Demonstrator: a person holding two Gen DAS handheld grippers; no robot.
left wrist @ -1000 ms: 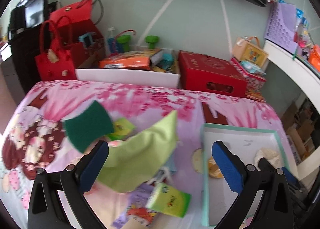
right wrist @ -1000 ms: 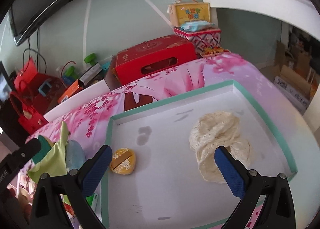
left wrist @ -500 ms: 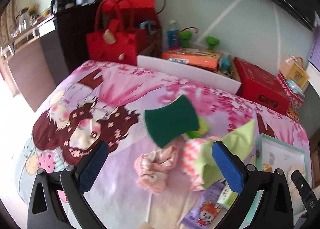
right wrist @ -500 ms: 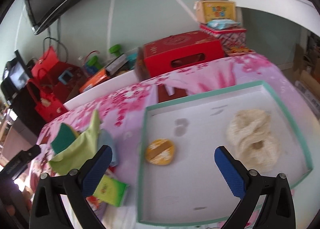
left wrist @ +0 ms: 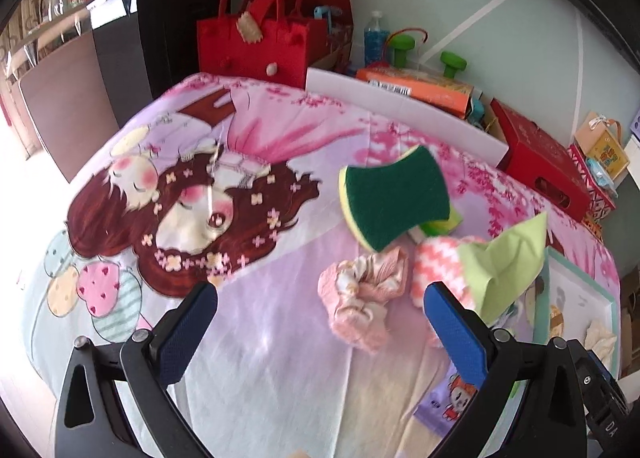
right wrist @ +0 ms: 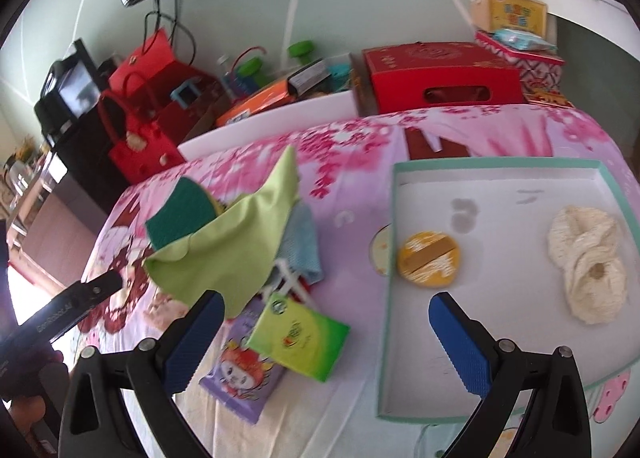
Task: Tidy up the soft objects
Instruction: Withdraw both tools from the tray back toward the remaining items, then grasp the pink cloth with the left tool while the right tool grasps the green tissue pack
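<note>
Bare bedsheet is lying open to the left, while the green sponge, pink scrunchie and green cloth are crowding the right.

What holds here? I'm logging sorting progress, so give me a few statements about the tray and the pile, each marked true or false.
1. The cream cloth lies inside the tray. True.
2. The green sponge is in the tray. False: it sits on the pile outside the tray.
3. The left gripper is shut on the pink scrunchie. False: its jaws are open and hold nothing.
4. The right gripper is open. True.
5. A round yellow pad lies in the tray. True.
</note>
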